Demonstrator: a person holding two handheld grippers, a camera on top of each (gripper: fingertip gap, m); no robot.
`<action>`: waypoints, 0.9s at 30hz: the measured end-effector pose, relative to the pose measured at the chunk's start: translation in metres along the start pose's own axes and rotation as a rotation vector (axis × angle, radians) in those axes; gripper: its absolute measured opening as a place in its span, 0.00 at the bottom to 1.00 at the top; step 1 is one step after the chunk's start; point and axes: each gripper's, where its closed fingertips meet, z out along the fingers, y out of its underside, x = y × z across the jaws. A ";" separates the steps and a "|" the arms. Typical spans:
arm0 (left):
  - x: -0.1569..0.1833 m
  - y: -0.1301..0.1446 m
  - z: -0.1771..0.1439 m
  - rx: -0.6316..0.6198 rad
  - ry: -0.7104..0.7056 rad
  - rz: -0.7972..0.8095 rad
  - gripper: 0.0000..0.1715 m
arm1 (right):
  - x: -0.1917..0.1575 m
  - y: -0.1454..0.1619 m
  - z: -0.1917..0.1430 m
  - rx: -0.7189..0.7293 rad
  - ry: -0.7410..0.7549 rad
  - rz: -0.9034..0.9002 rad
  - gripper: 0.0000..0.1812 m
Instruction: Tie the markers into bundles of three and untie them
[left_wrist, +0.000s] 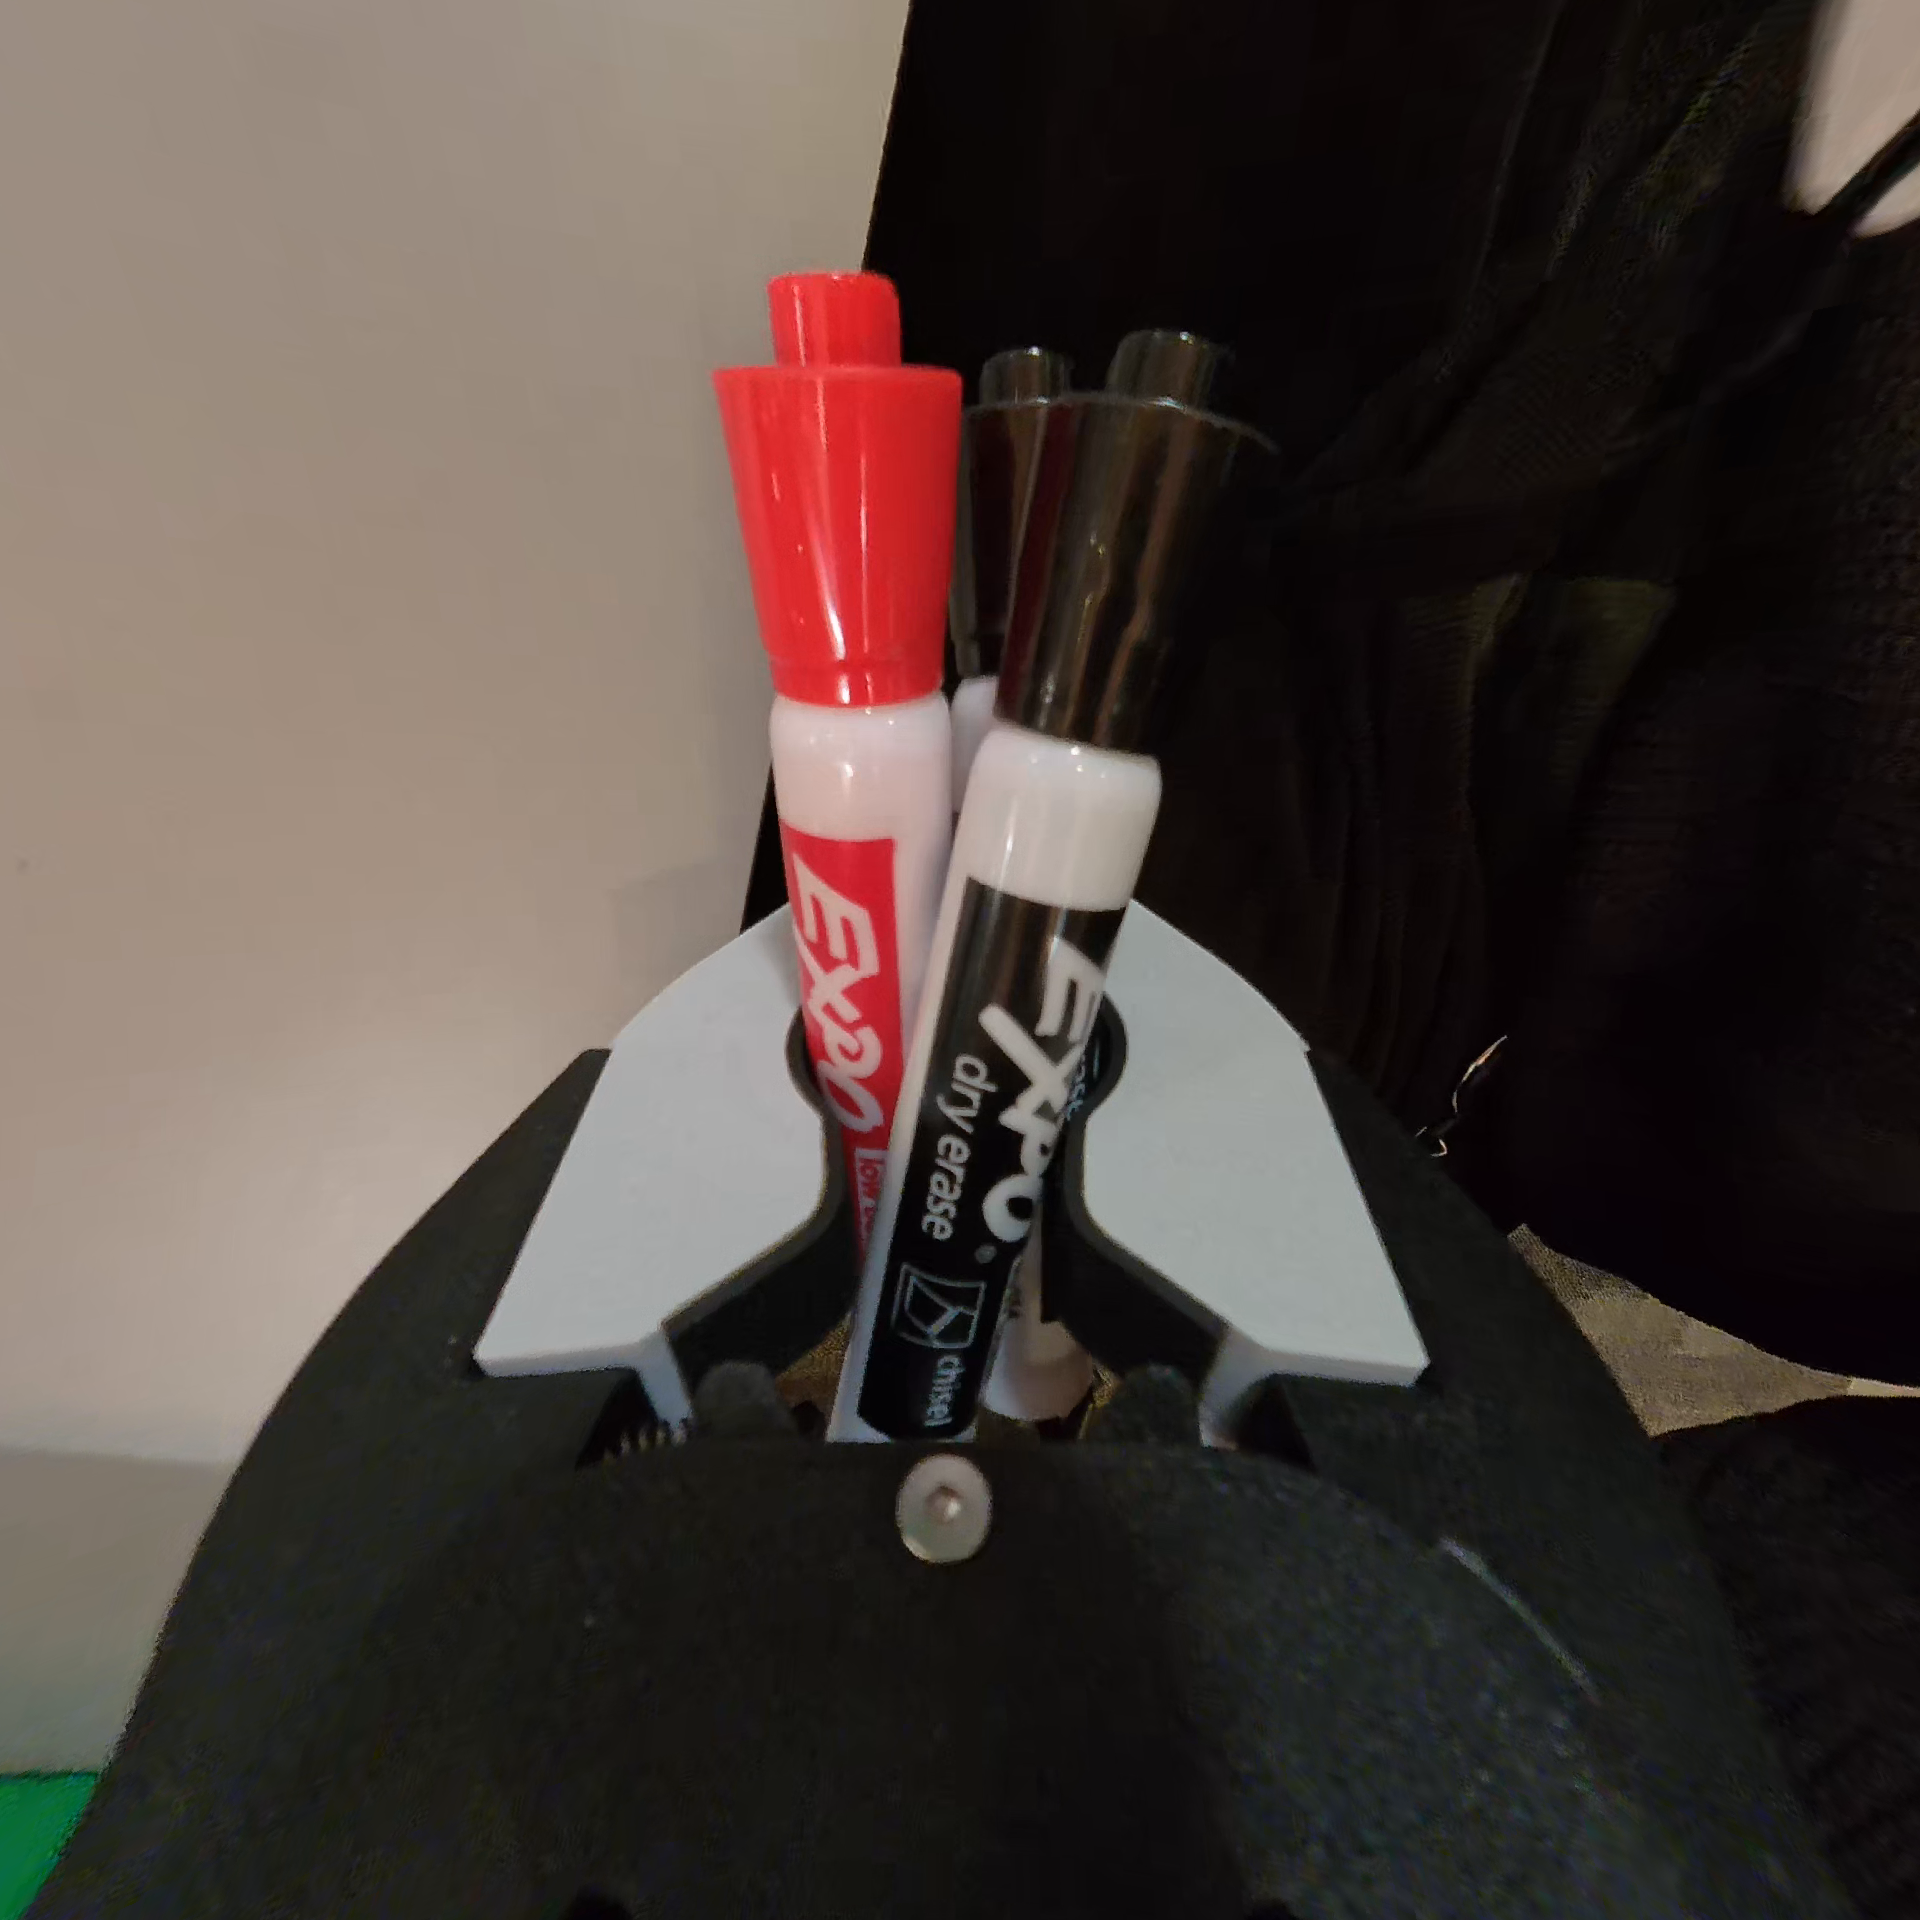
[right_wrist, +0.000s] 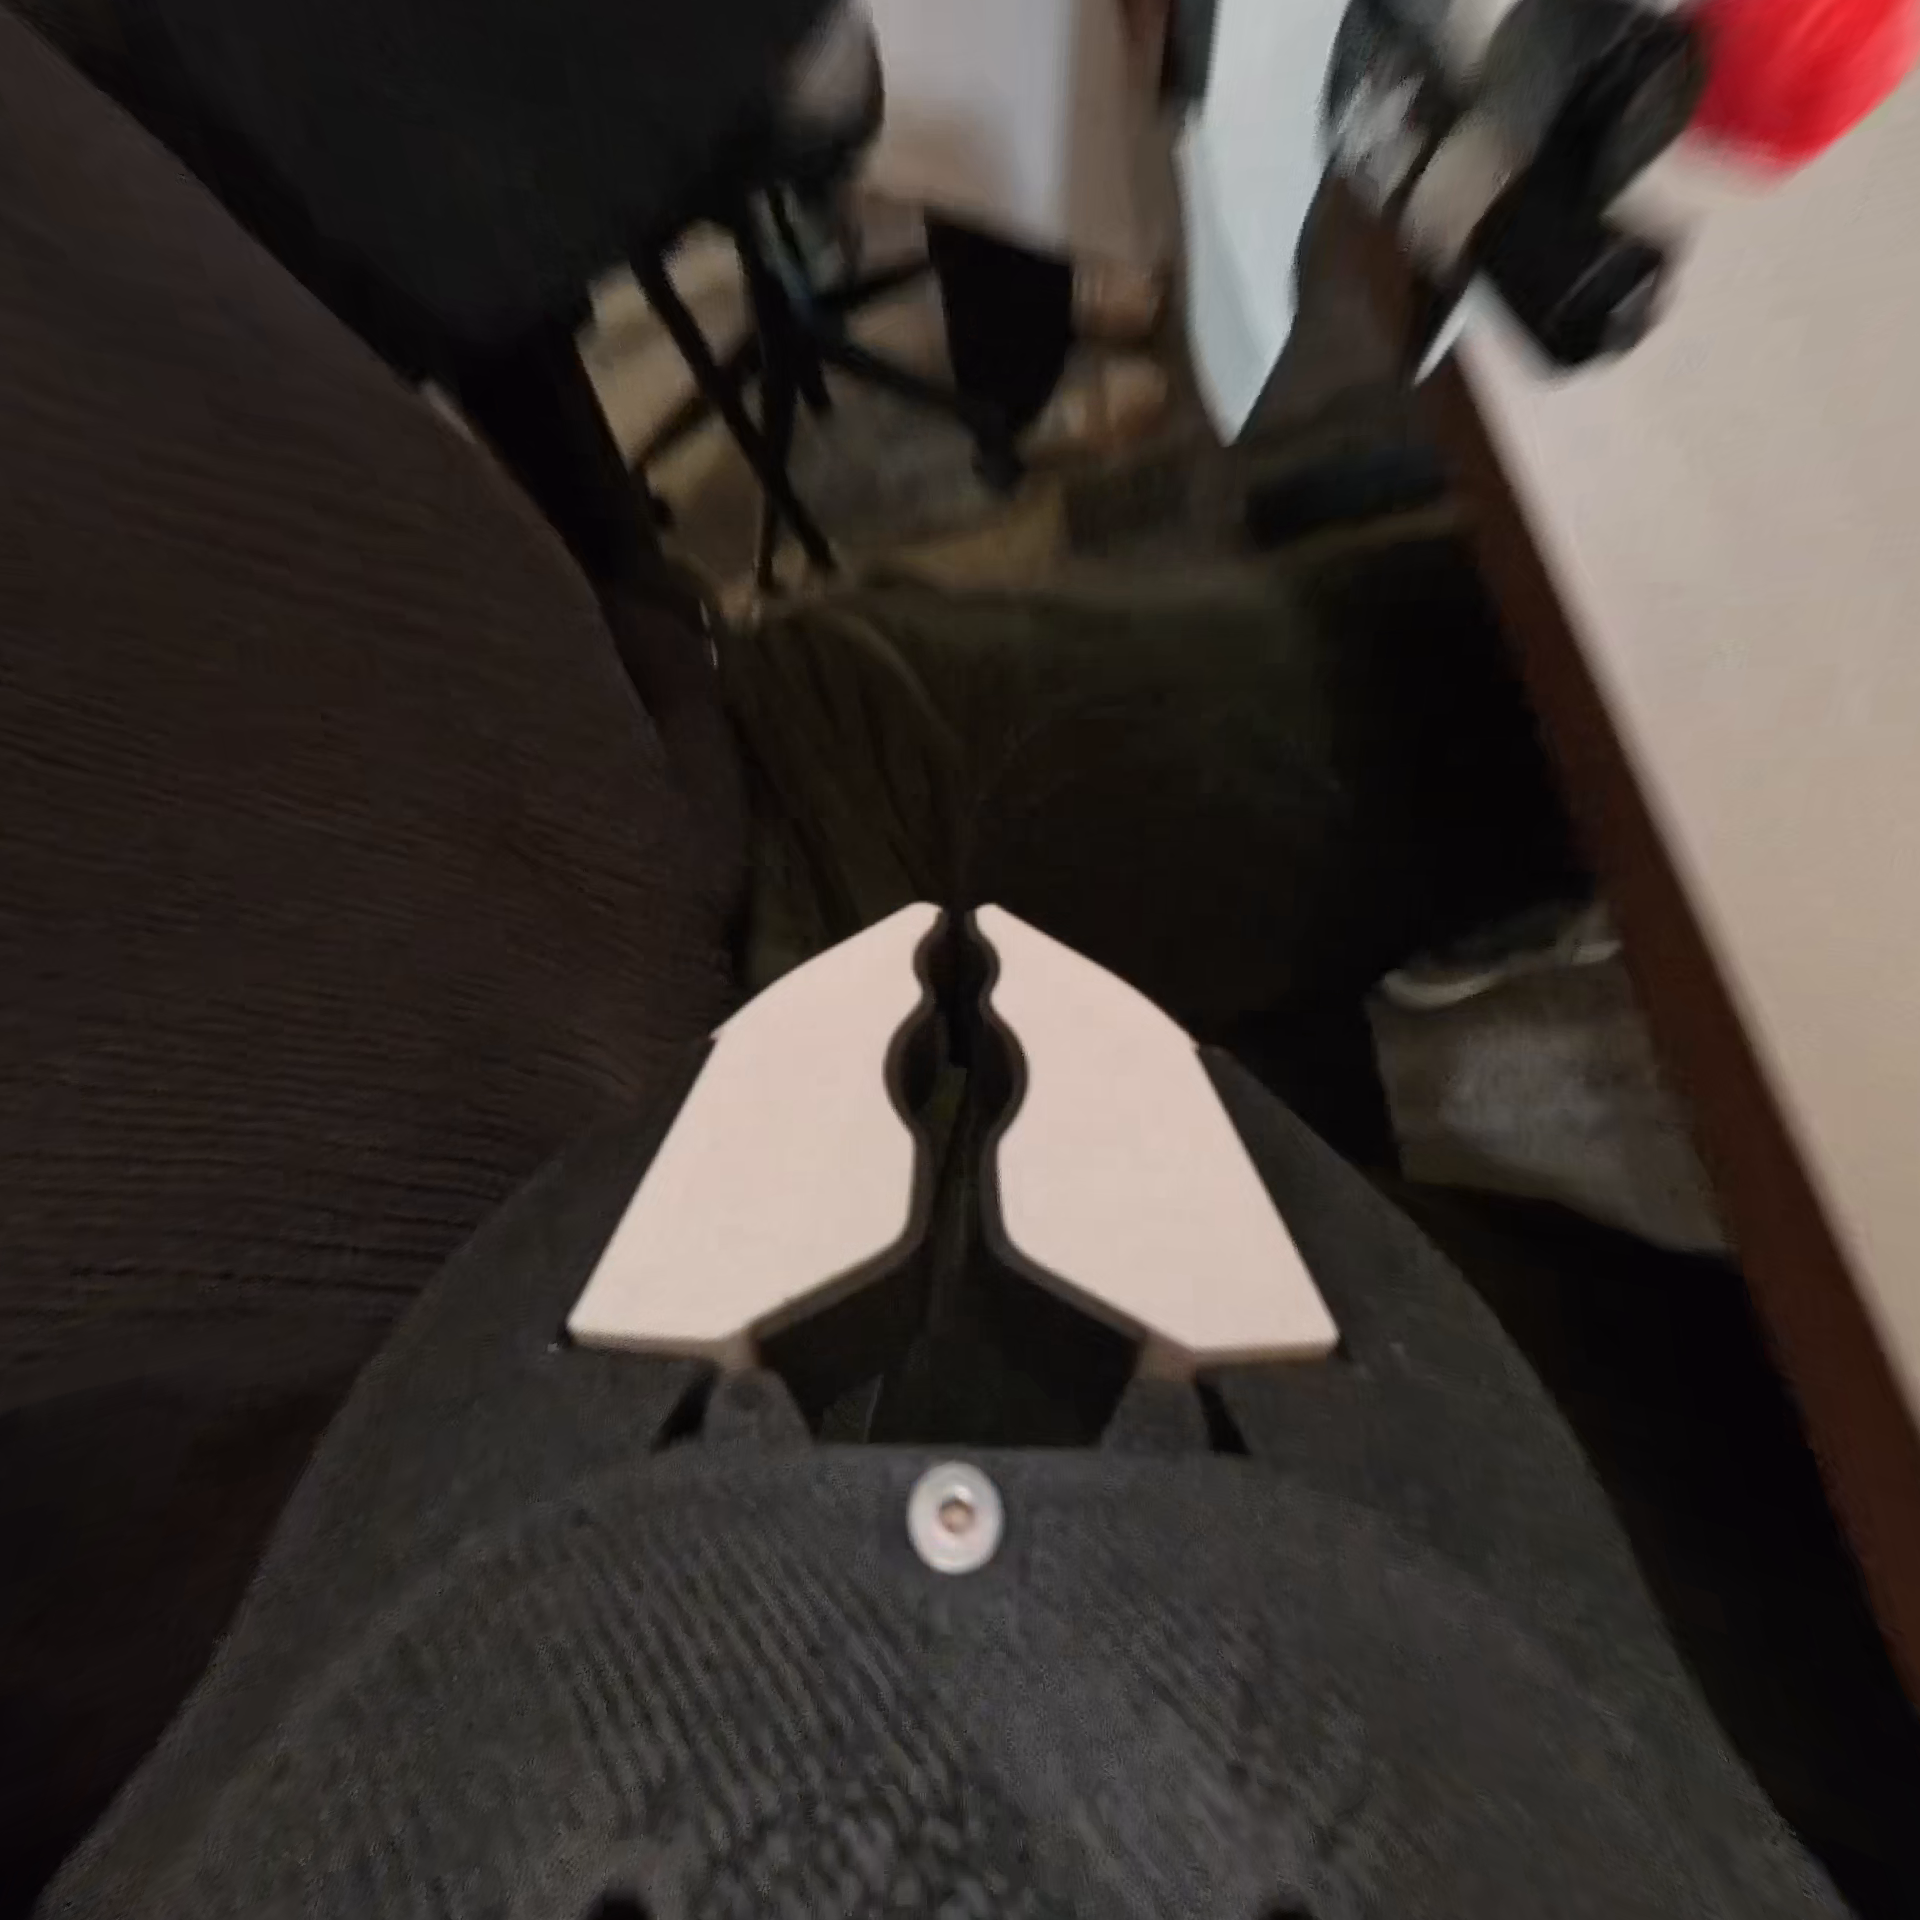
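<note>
My left gripper (left_wrist: 951, 935) is shut on a bundle of three markers and holds them upright: a red marker (left_wrist: 831, 582) on the left, a black marker (left_wrist: 1081, 727) in front, and a second black marker (left_wrist: 997, 499) behind it. The left gripper also shows, blurred, at the top right of the right wrist view (right_wrist: 1507, 187), with the red cap (right_wrist: 1787, 73) sticking out. My right gripper (right_wrist: 961, 914) is shut, with a thin black band (right_wrist: 958, 852) pinched at its tips and running forward over dark cloth.
A pale wall (left_wrist: 364, 623) is to the left and black mesh cloth (left_wrist: 1507, 623) hangs on the right. A light table (right_wrist: 1714, 623) with a brown edge runs down the right. Dark fabric (right_wrist: 260, 727) fills the left, and a tripod's legs (right_wrist: 748, 364) stand beyond. The tips of one gripper are about 15 cm away from the tips of the other.
</note>
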 end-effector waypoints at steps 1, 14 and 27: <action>0.001 0.001 -0.001 -0.002 0.001 -0.004 0.26 | 0.005 -0.013 -0.011 0.077 0.027 -0.010 0.01; -0.059 -0.044 -0.020 -0.046 -0.011 0.004 0.26 | 0.231 -0.037 -0.091 0.042 0.853 0.043 0.04; -0.092 -0.063 -0.010 -0.031 0.000 -0.053 0.25 | 0.177 -0.091 -0.084 0.385 0.700 -0.031 0.22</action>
